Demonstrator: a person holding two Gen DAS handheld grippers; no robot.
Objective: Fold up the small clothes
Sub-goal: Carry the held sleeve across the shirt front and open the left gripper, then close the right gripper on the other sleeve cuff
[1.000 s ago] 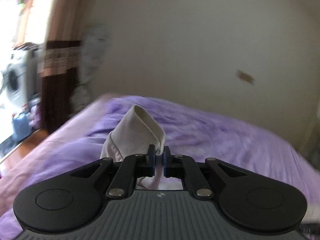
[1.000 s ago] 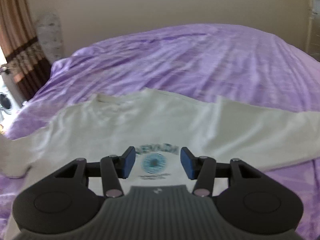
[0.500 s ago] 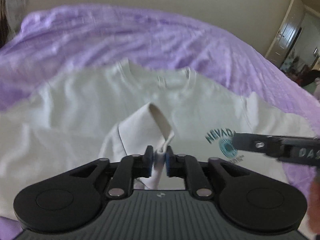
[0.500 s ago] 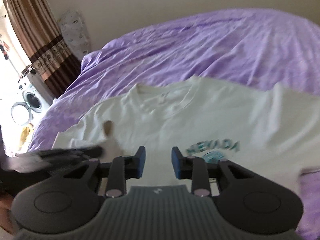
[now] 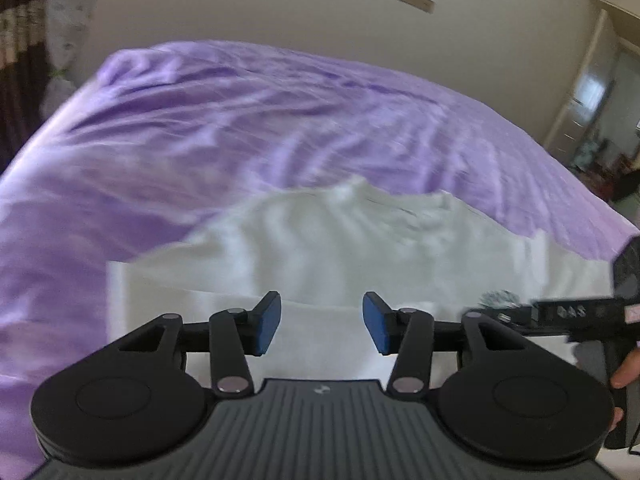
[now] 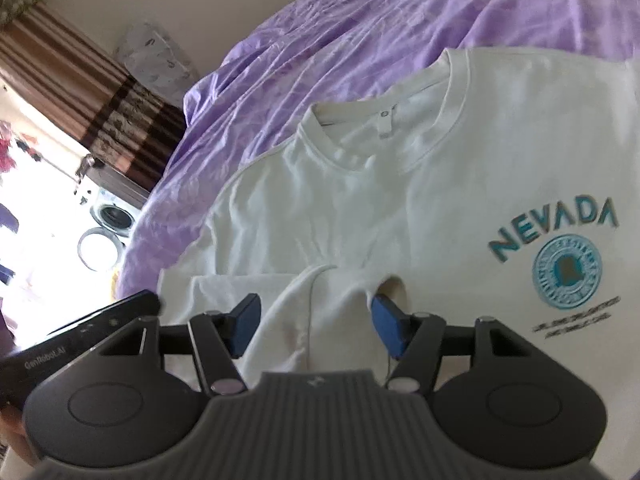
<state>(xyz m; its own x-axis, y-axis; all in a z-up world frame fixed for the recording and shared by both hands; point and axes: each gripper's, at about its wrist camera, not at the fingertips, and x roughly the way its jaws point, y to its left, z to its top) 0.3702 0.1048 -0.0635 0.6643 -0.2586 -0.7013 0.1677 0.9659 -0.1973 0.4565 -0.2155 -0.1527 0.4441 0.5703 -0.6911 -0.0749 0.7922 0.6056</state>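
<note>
A white T-shirt (image 6: 400,208) with a teal "NEVADA" print (image 6: 556,228) lies front up on the purple bed sheet (image 6: 320,52). Its left sleeve (image 6: 320,312) is folded in over the body. My right gripper (image 6: 314,326) is open, its blue pads either side of that folded sleeve, close above it. My left gripper (image 5: 322,328) is open and empty, low over the shirt's folded left part (image 5: 320,264). The left gripper's body shows at the lower left of the right wrist view (image 6: 80,340); the right gripper shows at the right edge of the left wrist view (image 5: 580,312).
The purple sheet (image 5: 240,128) covers the bed to the far wall. A brown striped curtain (image 6: 80,92) and a washing machine (image 6: 108,224) stand off the bed's left side. A doorway (image 5: 600,100) is at the far right.
My left gripper has let go of the sleeve and opened; the sleeve now lies folded on the shirt. My right gripper has opened wider and moved down to the folded sleeve.
</note>
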